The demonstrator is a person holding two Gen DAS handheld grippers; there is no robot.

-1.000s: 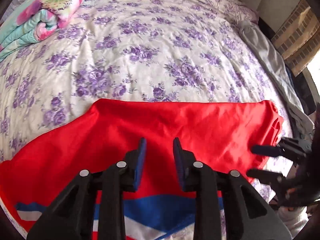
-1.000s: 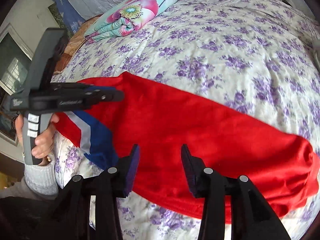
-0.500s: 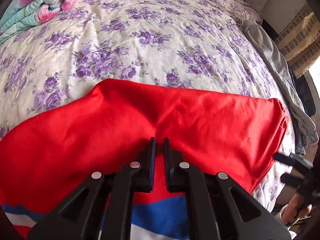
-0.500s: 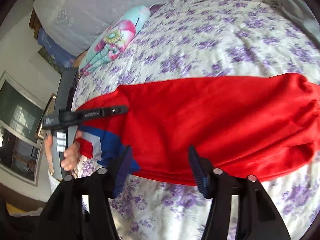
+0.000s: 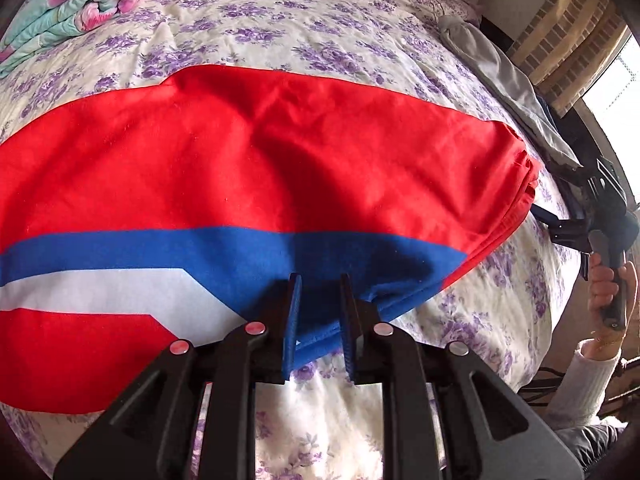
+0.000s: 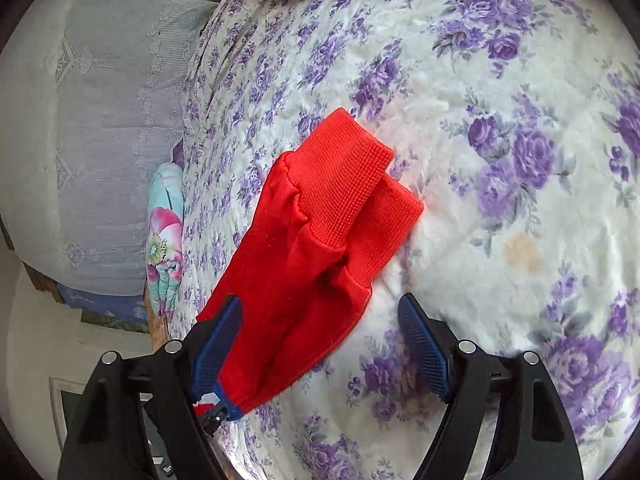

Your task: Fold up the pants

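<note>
Red pants [image 5: 280, 160] with a blue and white stripe lie flat across the flowered bedspread [image 5: 280, 32]. My left gripper [image 5: 320, 316] is at their near blue edge, its jaws a narrow gap apart with the edge between them, not clamped. In the right wrist view the two red ribbed cuffs [image 6: 352, 192] lie stacked on the bedspread [image 6: 520, 120]. My right gripper [image 6: 320, 340] is open wide, with the leg end between its fingers. The right gripper also shows at the right of the left wrist view [image 5: 568, 220], beside the cuffs.
A folded floral quilt [image 5: 80, 4] lies at the far left of the bed. A grey garment [image 5: 508, 76] lies along the bed's right edge. A brick wall and a window are at the right. A lace-covered headboard [image 6: 100, 120] shows in the right wrist view.
My left gripper pulled back from the red middle to the pants' near blue edge and opened a little. My right gripper swung round to the cuff end and came close to it.
</note>
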